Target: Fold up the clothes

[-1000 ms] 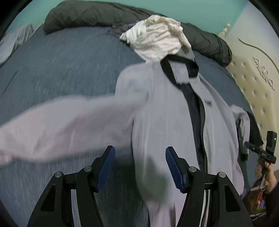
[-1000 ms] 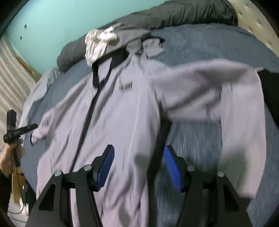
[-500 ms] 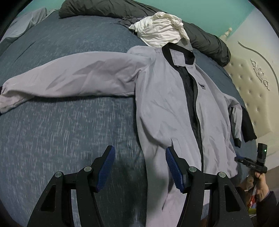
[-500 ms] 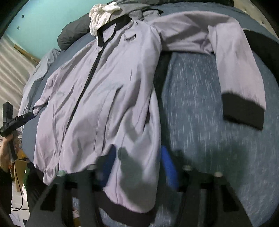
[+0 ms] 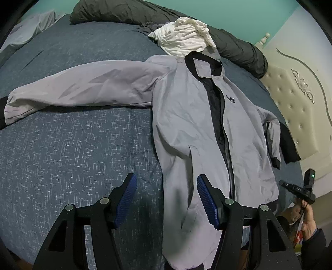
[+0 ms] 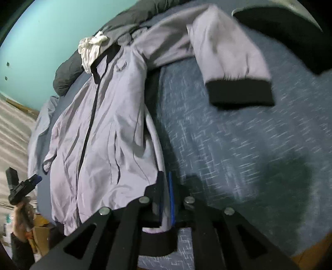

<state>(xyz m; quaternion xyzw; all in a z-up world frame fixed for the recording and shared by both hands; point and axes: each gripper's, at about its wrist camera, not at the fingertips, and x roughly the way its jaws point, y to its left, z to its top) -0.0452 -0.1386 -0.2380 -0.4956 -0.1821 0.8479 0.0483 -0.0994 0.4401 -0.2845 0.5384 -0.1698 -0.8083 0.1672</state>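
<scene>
Blue bedding (image 5: 68,149) with little white flecks covers a big bed, and a teal wall (image 5: 238,12) stands behind it. On the bed lies a light grey jacket (image 5: 186,116), spread out flat with its front up. In the left wrist view its body runs from 12 o'clock down to 6 o'clock, and one long sleeve (image 5: 83,91) reaches out toward 9 o'clock. The other sleeve (image 6: 224,49) bends away near 1 o'clock in the right wrist view. The jacket has a black collar, black cuffs, a black band at the bottom and a dark zip up the middle. It looks thin and a bit wrinkly. A bunched white cloth (image 5: 182,39) sits just past the collar, by a dark rolled blanket (image 5: 238,47). No fold has been made yet, so I think nearly all the folding is left: sleeves in, then the body over. The left gripper (image 5: 165,199) is wide apart over the hem edge and holds nothing. The right gripper (image 6: 165,195) is closing, with the jacket's side edge near the bottom caught between its blue pads.
</scene>
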